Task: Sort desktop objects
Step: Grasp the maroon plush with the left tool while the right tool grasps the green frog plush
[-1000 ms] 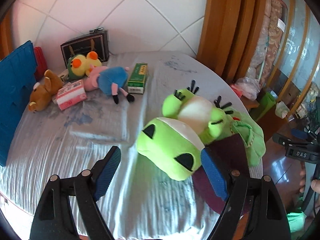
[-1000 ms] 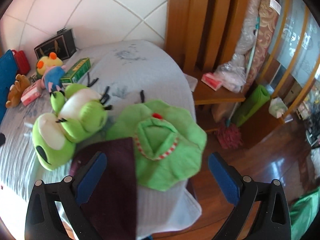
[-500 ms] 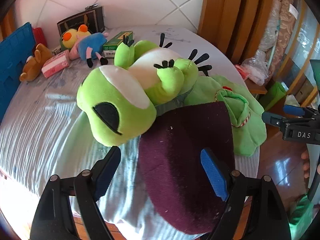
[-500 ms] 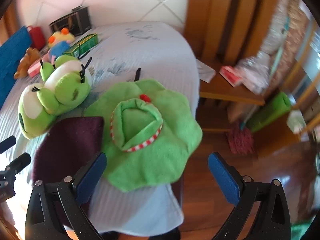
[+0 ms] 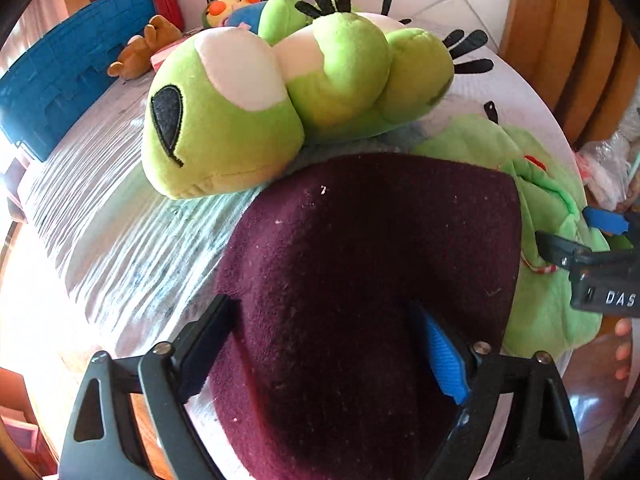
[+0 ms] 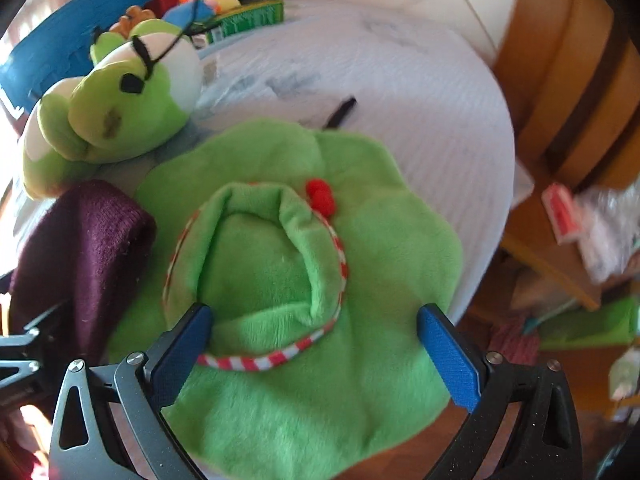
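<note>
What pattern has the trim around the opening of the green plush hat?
Red and white stripes on the trim of the green plush hat, clearest in the right wrist view.

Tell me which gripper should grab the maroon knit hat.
Left. The left gripper is open with its fingers straddling the maroon knit hat; the right gripper is open over the green plush hat instead.

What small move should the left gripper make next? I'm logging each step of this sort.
Probably close the left gripper on the dark maroon knitted hat. Its open fingers already straddle the hat's near edge, pressed into the knit, and nothing is held yet. The big green plush frog lies just beyond, clear of the fingers.
</note>
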Demonstrator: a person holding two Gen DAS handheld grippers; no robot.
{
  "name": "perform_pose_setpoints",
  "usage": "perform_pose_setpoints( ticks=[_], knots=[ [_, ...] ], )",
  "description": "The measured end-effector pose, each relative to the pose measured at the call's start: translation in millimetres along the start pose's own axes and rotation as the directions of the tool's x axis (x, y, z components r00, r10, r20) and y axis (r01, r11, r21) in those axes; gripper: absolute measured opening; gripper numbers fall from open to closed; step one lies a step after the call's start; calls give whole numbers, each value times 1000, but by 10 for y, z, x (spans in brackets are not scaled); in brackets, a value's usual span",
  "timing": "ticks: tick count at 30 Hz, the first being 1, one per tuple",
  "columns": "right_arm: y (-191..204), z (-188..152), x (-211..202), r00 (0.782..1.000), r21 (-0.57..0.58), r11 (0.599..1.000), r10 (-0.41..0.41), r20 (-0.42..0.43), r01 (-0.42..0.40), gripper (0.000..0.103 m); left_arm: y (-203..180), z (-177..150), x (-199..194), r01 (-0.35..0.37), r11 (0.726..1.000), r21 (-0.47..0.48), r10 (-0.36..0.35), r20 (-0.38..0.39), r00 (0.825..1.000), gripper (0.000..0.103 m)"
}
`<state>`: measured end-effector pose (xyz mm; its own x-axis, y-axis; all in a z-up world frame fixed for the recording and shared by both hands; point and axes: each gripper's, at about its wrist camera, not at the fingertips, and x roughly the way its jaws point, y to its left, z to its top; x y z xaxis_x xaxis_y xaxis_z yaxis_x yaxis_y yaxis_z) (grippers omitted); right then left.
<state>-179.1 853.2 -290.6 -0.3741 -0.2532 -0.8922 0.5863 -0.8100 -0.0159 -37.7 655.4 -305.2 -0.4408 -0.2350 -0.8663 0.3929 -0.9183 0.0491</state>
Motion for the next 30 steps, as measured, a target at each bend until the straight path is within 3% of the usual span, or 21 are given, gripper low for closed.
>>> perform_pose_setpoints(
  ticks=[6, 10, 14, 16, 19, 21, 22, 23, 25, 30],
  knots=[
    [-45, -159, -84, 996, -34, 999, 22, 83, -19, 103, -12, -83, -14, 10, 999, -51, -9, 15, 1000, 94],
    [-61, -159, -111, 999, -47, 999, 18, 28, -17, 103, -61, -169, -73, 19, 998, -52, -19, -8, 1000, 93],
    [-40, -187, -140, 997, -54, 998, 25, 67, -22, 103, -53, -205, -93, 20, 998, -67, -18, 34, 999, 91],
    [-39, -188, -145, 996, -58, 998, 30, 80, -26, 103, -58, -187, -109, 24, 998, -64, -21, 40, 999, 85],
    [-40, -192, -146, 996, -68, 997, 33, 88, -28, 102, -124, -160, -164, 30, 999, -45, -27, 65, 997, 59],
    [-27, -163, -188, 996, -71, 997, 29, 86, -23, 85, -167, -134, -196, 36, 999, -34, -33, 72, 997, 34],
    [3, -171, -236, 994, -86, 996, 37, 103, -28, 54, -181, -117, -210, 24, 999, -28, -22, 74, 997, 32],
    [40, -177, -284, 992, -101, 994, 51, 114, -40, 30, -159, -128, -233, 11, 1000, -22, -9, 77, 997, 27],
    [94, -196, -353, 990, -116, 992, 59, 132, -44, 23, -163, -84, -272, 19, 999, -29, -16, 85, 996, 24],
    [-20, -147, -707, 964, -57, 994, 105, 242, -94, 20, -48, 56, -610, -7, 1000, -5, 8, 188, 982, 23]
  ],
)
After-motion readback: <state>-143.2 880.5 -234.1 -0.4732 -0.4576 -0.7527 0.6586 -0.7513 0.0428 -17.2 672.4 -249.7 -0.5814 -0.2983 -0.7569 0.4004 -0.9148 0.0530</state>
